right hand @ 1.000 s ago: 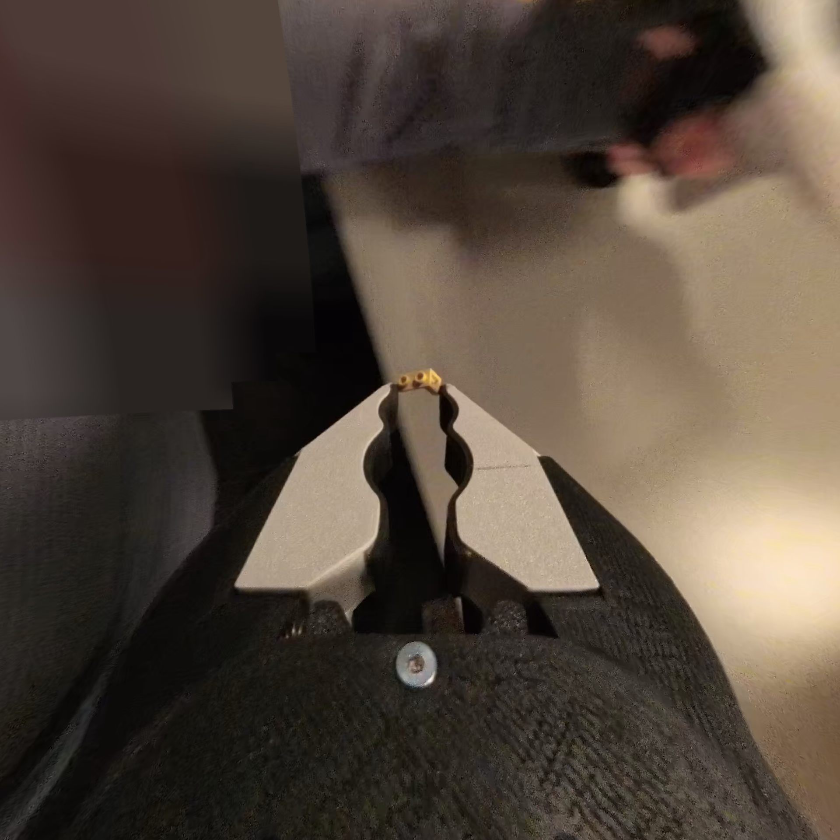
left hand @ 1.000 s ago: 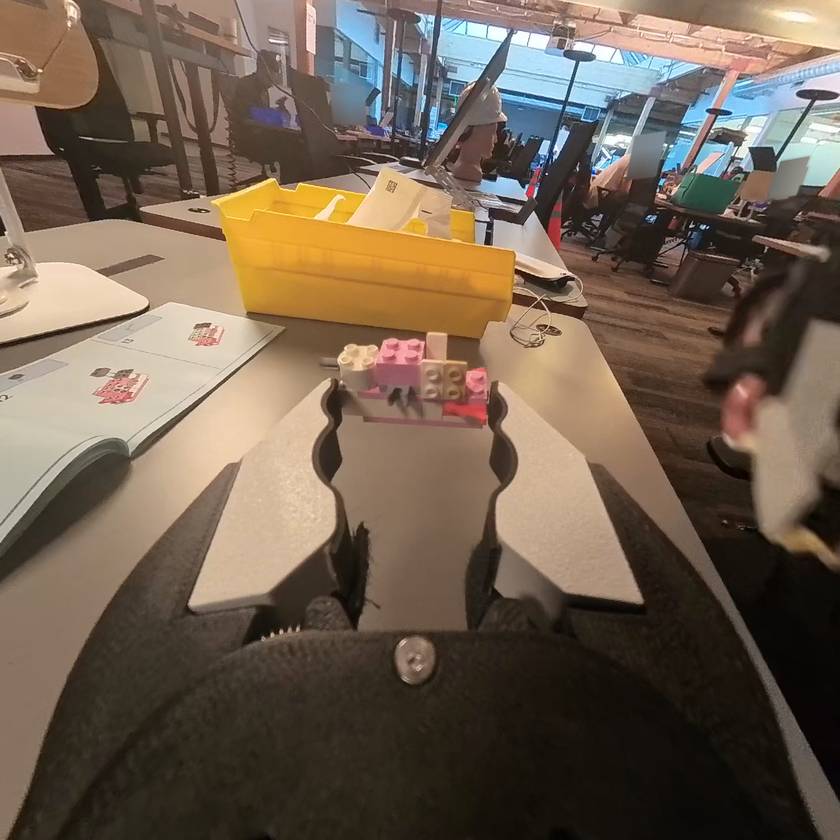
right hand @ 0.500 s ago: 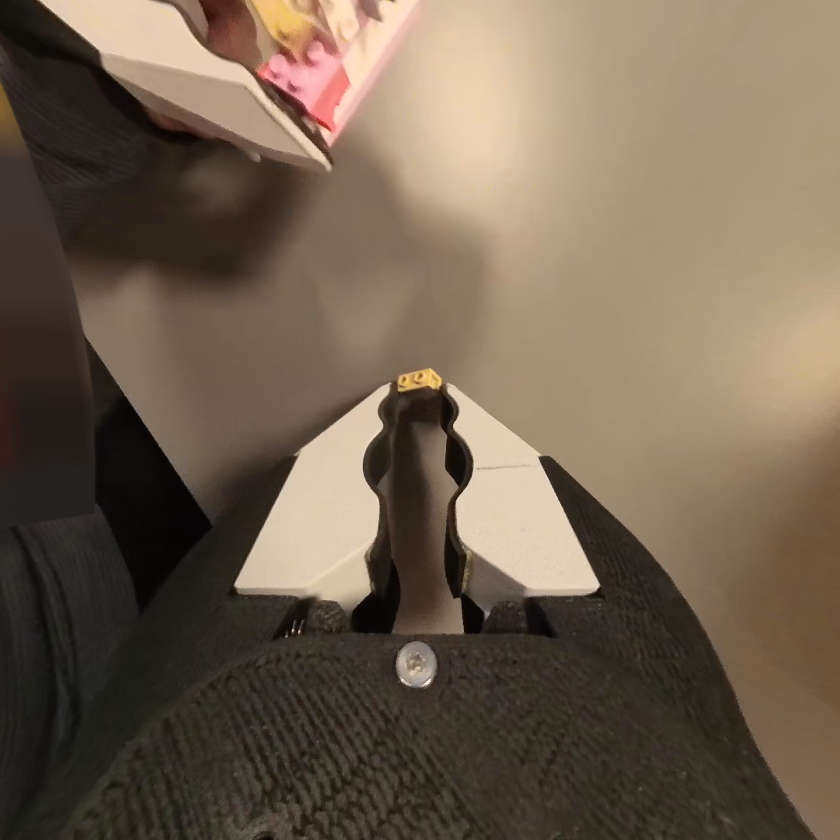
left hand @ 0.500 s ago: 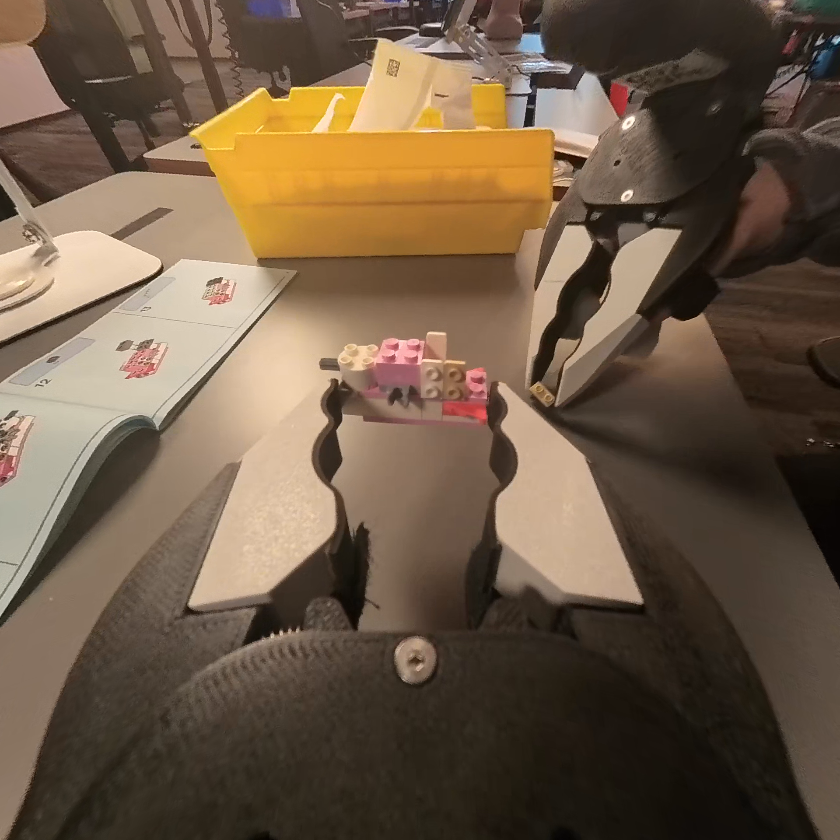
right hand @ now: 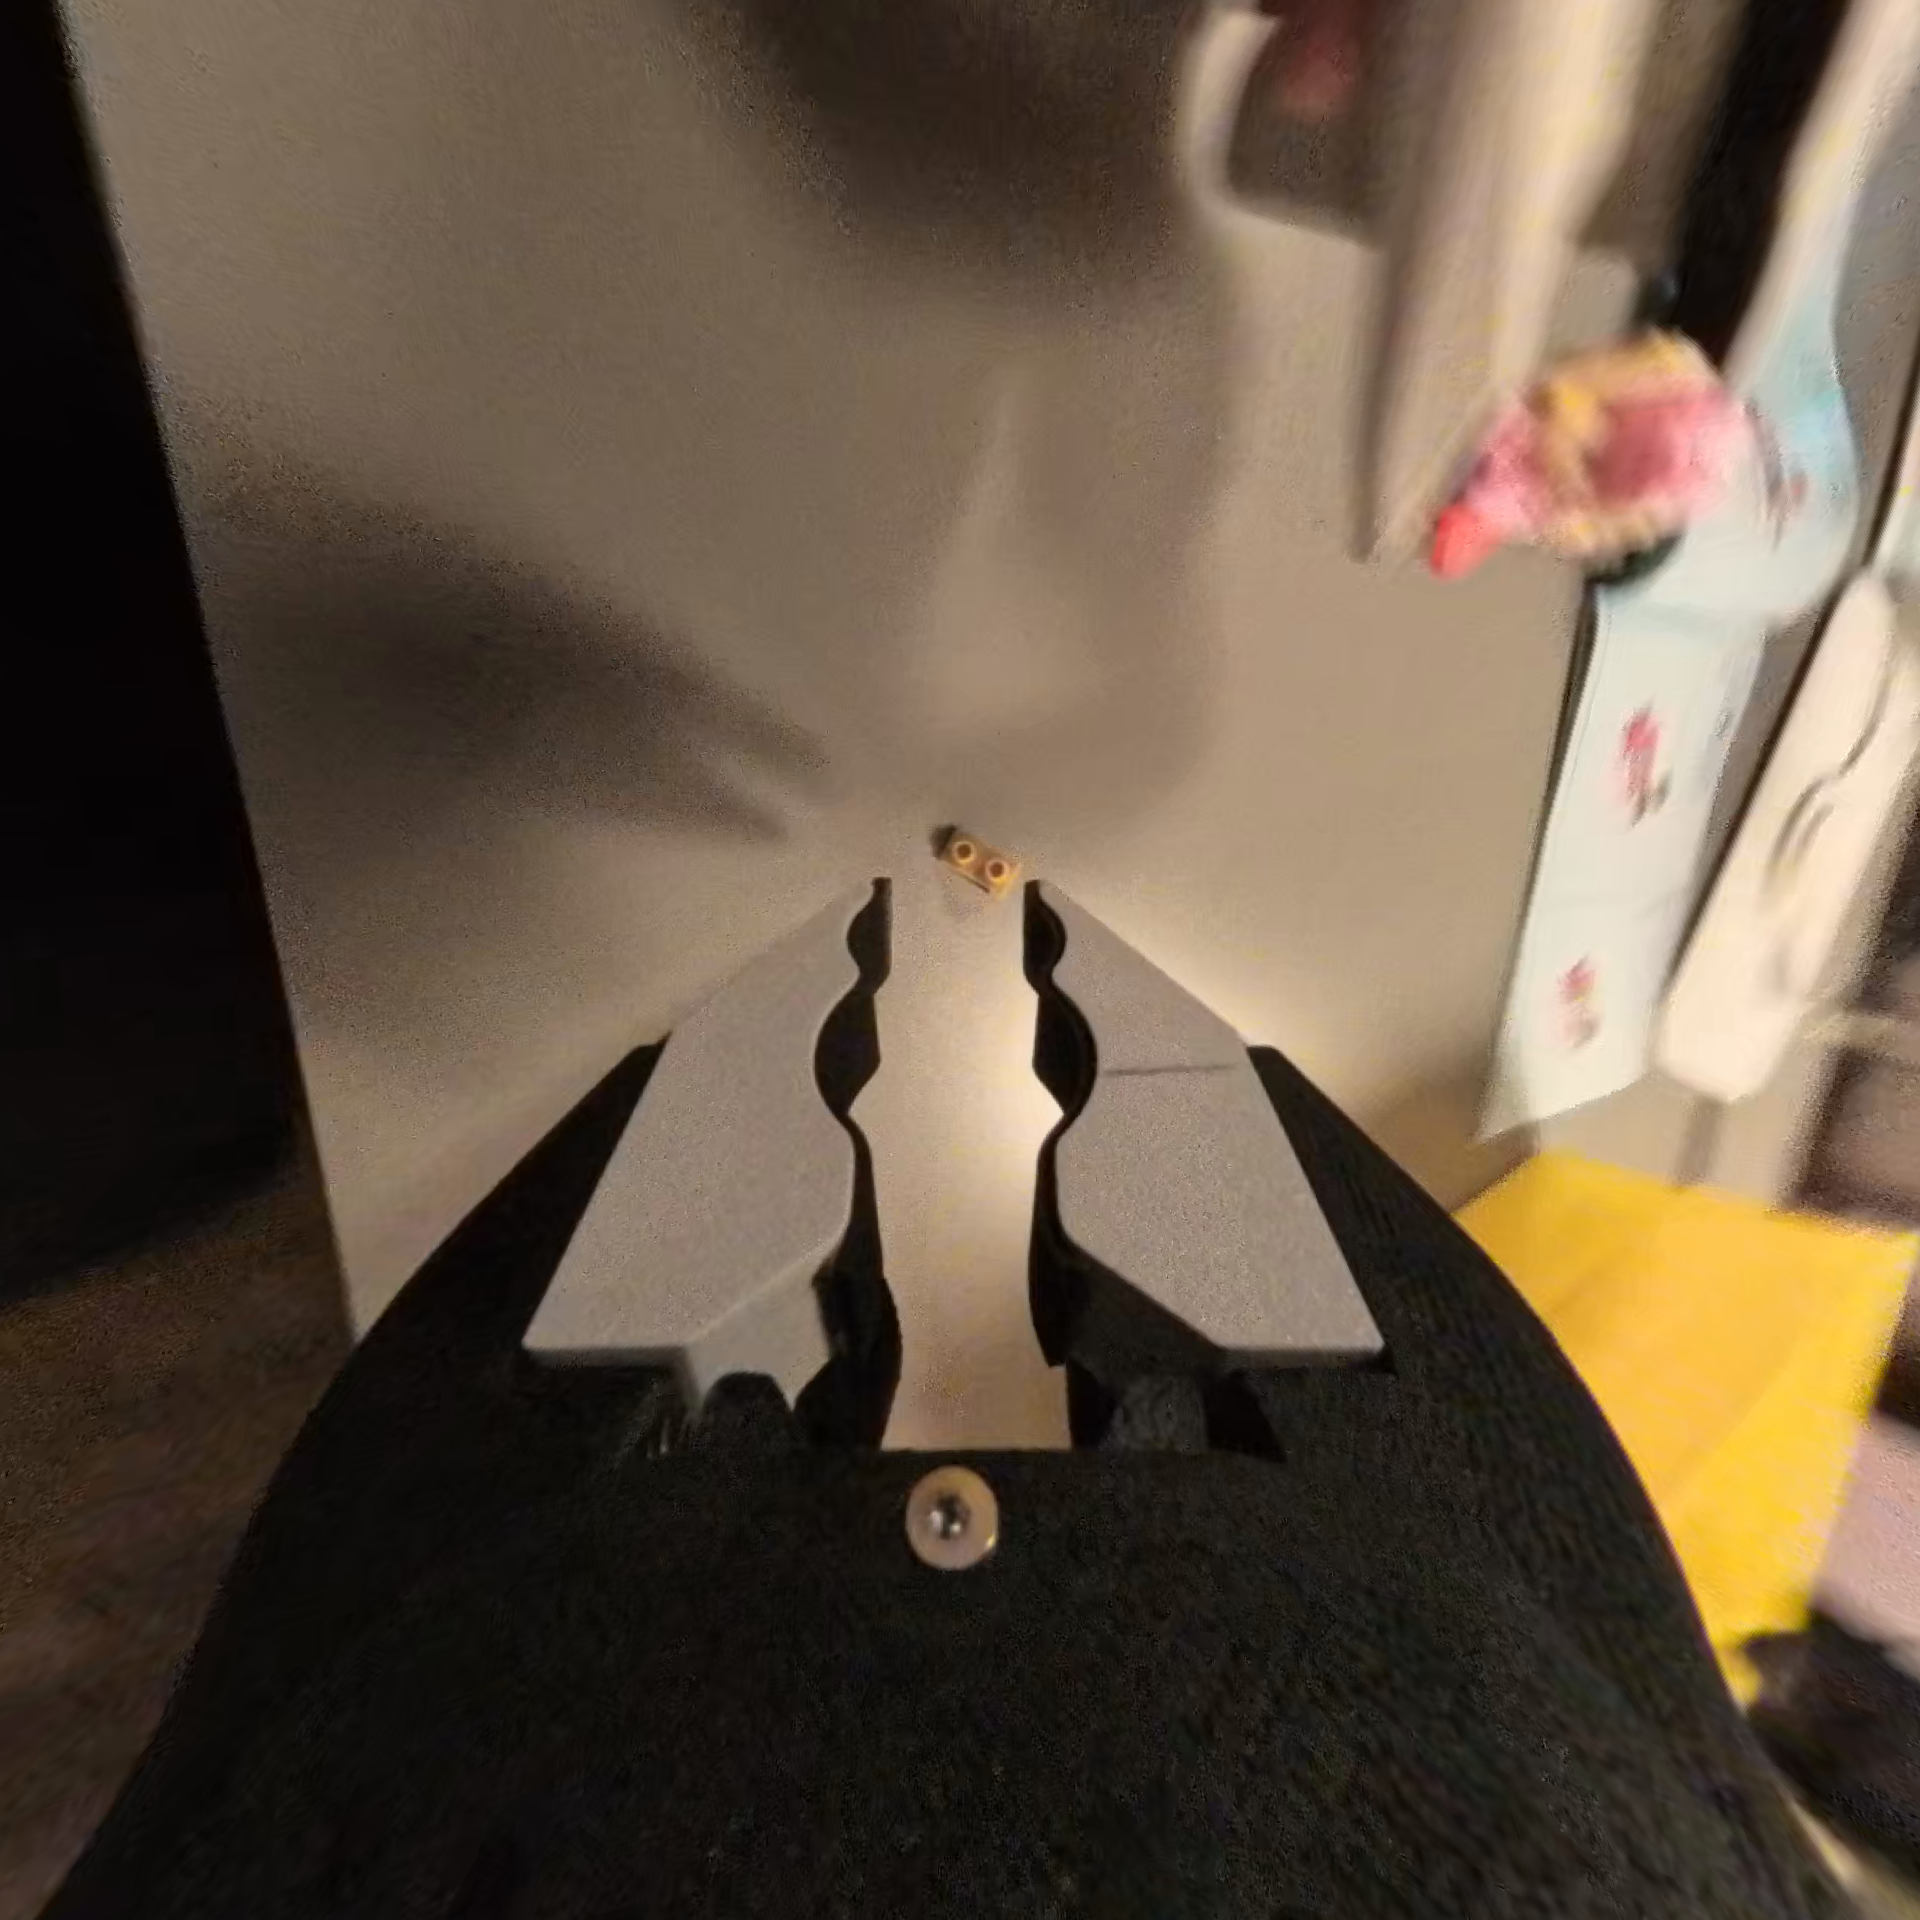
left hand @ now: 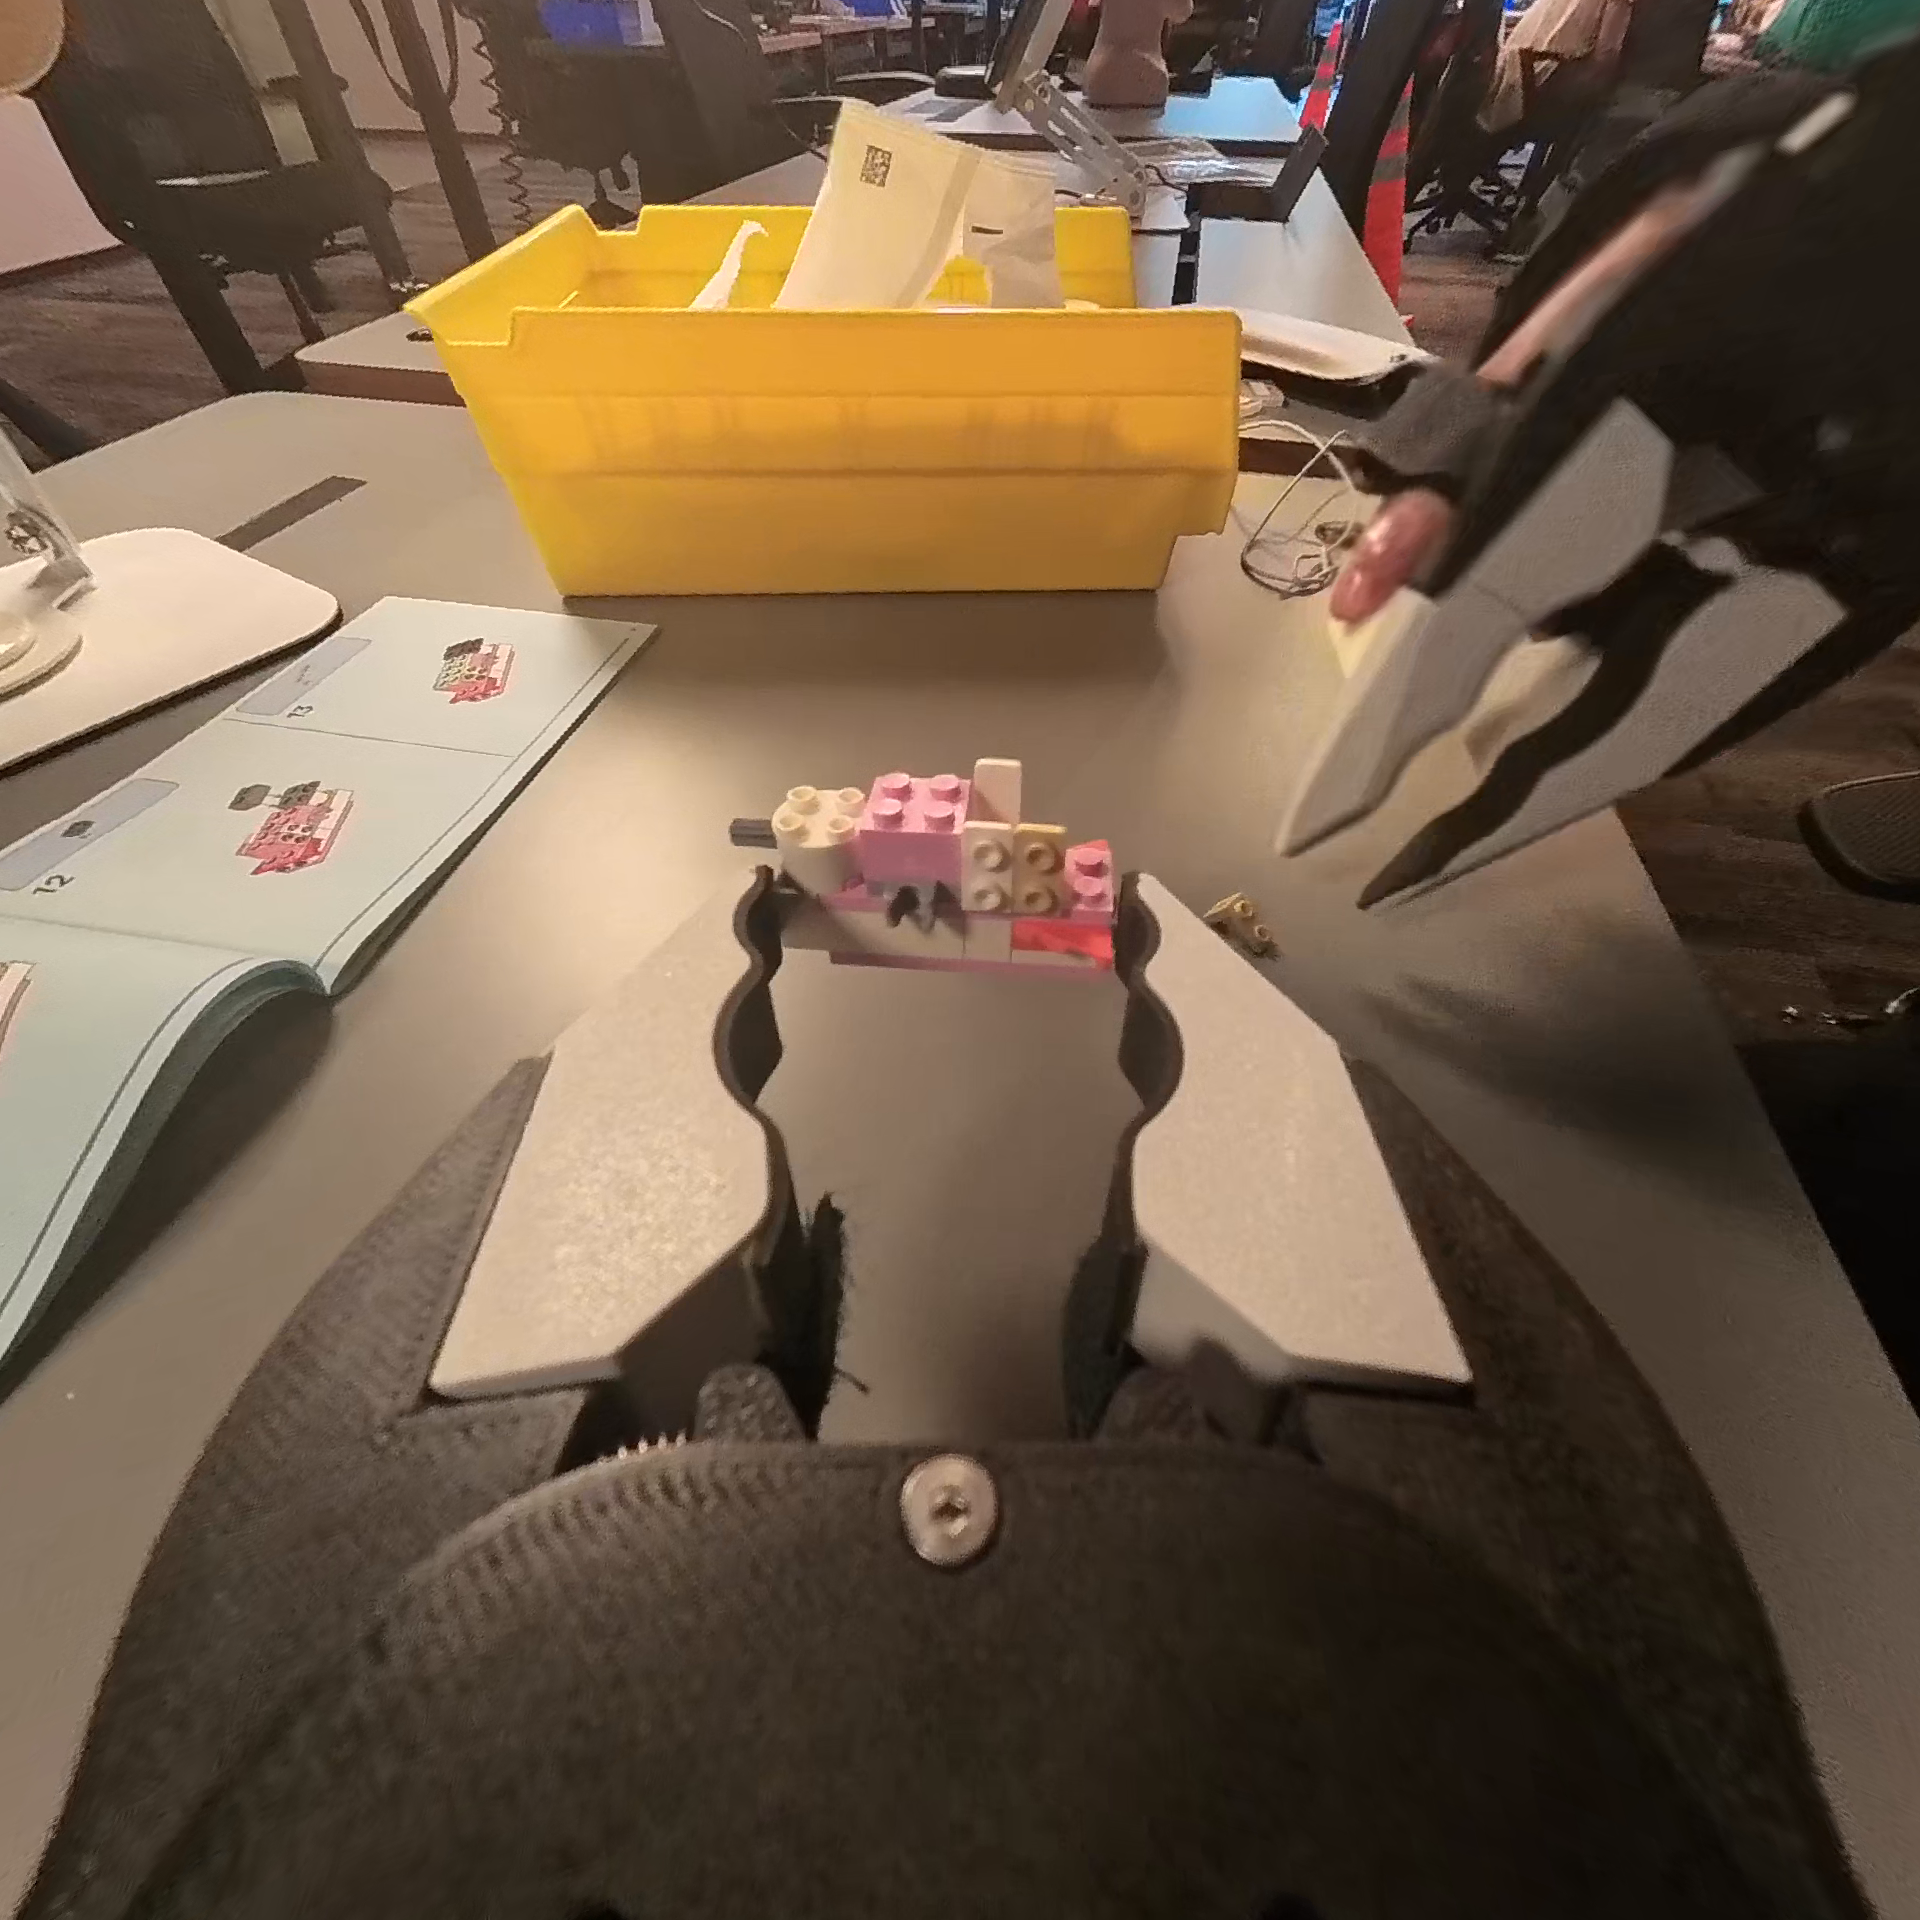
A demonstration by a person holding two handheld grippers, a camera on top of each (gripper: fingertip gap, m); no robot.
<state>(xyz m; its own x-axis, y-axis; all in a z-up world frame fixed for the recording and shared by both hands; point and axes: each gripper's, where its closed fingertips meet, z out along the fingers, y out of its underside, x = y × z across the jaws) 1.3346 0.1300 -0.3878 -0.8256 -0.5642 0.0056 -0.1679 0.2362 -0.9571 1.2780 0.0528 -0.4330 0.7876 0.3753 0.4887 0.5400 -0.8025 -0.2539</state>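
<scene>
Pink-and-cream toy brick assembly (left hand: 940, 878) clamped level between left gripper (left hand: 943, 914) fingertips, above grey table (left hand: 935, 665). Small tan two-stud plate (left hand: 1242, 920) loose on table at 3 o'clock of assembly, beyond parted right gripper (right hand: 954, 885) tips.

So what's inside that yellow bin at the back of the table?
White paper bags stick up out of the yellow bin. Anything lower down is hidden behind its front wall, so the rest of its contents cannot be seen.

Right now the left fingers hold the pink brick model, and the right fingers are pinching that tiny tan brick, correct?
Not quite. The left fingers do hold the pink brick model, but the right fingers are open and the tiny tan brick lies loose on the table beyond their tips, as the right wrist view shows.
</scene>
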